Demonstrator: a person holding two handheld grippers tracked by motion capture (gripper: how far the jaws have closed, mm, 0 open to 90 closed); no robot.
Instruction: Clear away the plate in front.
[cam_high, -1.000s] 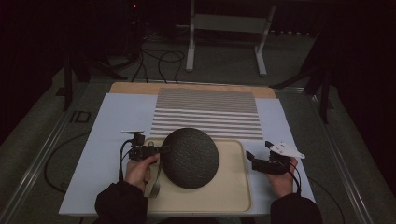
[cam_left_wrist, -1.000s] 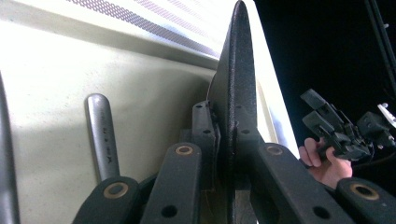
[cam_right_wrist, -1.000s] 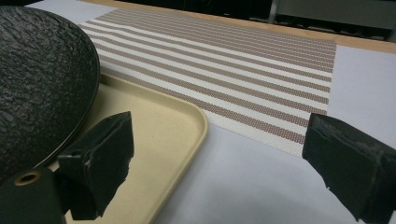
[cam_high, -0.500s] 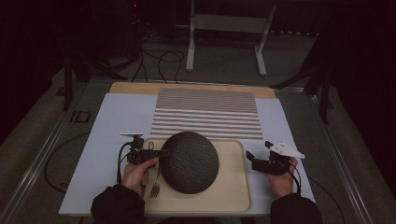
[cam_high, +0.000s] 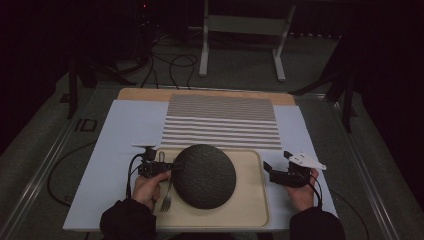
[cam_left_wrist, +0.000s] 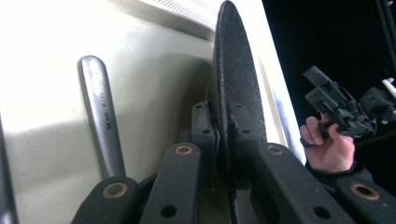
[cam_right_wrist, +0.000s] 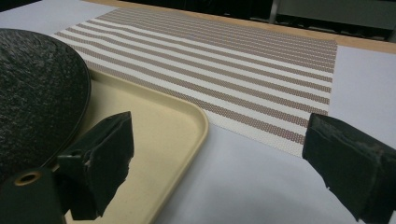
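Observation:
A dark round textured plate (cam_high: 205, 175) lies over the beige tray (cam_high: 250, 205). My left gripper (cam_high: 167, 167) is shut on its left rim. In the left gripper view the jaws (cam_left_wrist: 222, 116) pinch the plate's thin edge (cam_left_wrist: 233, 70). A metal fork (cam_high: 166, 200) lies on the tray beside that hand, its handle (cam_left_wrist: 100, 112) next to the jaws. My right gripper (cam_high: 267, 172) stands open at the tray's right edge, apart from the plate. In its own view the gripper (cam_right_wrist: 219, 154) has nothing between its jaws, with the plate (cam_right_wrist: 37, 93) and the tray rim (cam_right_wrist: 187, 116) at the left.
A brown-and-white striped placemat (cam_high: 220, 120) lies beyond the tray on the pale blue table cover (cam_high: 125, 130). A metal stand (cam_high: 240, 30) and cables sit on the dark floor behind the table. The right hand and its gripper (cam_left_wrist: 327, 100) appear in the left gripper view.

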